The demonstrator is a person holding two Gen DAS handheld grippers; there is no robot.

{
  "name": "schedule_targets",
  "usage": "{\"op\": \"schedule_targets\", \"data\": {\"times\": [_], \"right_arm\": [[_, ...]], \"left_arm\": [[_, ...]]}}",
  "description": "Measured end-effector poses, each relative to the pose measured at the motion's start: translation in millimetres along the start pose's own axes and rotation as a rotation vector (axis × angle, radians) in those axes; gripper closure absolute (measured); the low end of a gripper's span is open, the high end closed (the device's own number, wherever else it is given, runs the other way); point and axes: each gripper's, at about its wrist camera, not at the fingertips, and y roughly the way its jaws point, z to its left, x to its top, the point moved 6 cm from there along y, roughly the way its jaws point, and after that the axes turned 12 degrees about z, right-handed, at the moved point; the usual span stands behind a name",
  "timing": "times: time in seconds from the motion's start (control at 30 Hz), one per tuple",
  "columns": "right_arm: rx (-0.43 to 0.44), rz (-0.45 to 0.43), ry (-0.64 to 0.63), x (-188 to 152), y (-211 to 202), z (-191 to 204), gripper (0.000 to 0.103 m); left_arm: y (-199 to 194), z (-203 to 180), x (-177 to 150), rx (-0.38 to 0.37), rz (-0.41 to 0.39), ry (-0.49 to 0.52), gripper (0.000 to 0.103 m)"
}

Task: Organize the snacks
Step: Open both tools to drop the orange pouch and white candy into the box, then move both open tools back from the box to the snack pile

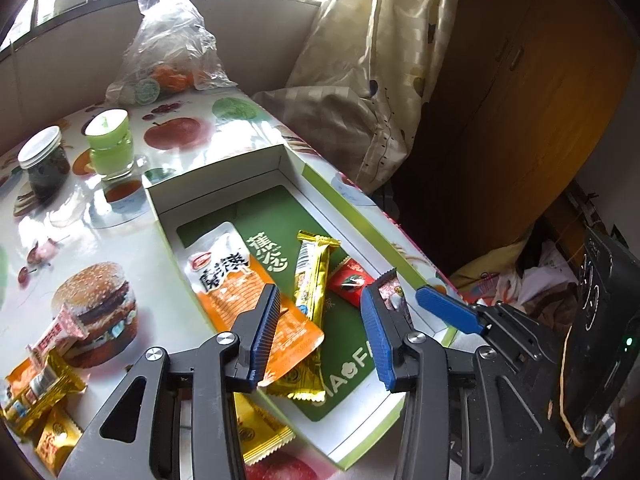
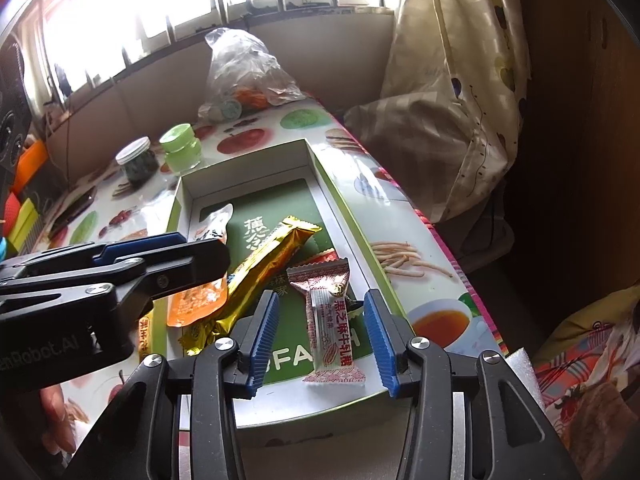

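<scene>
Right gripper [image 2: 320,338] hangs over the box [image 2: 320,412], its blue ribbed fingers [image 2: 378,340] parted and clear of the pink-and-white nougat [image 2: 330,326], which lies flat between them on the green box floor, long axis running away from the camera. Left gripper [image 1: 320,338] stands equally open and empty above an orange pouch [image 1: 248,300] and a crinkled gold bar [image 1: 310,300], the bar also lying lengthwise along the box. More foil-wrapped snacks [image 1: 44,392] sit loose on the glossy fruit-print desk [image 1: 120,240]. Beyond stand two jars [image 1: 110,144] and a clear plastic bag [image 1: 172,44].
</scene>
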Motion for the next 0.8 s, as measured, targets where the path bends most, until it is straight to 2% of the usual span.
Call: {"op": "schedule_targets", "data": {"times": [0.27, 0.37, 0.5, 0.8], "right_arm": [[0.015, -0.008, -0.002, -5, -10, 10, 0.058], [0.034, -0.014, -0.015, -7, -16, 19, 0.058], [0.057, -0.022, -0.04, -9, -23, 34, 0.058], [0.111, -0.014, -0.13, -16, -25, 77, 0.058]], "left_arm": [[-29, 18, -15, 0.036, -0.06, -0.042, 0.059], [-43, 33, -24, 0.047, -0.086, -0.085, 0.059], [-63, 55, -38, 0.098, -0.121, -0.129, 0.059], [-86, 118, -78, 0.177, -0.132, -0.253, 0.059]]}}
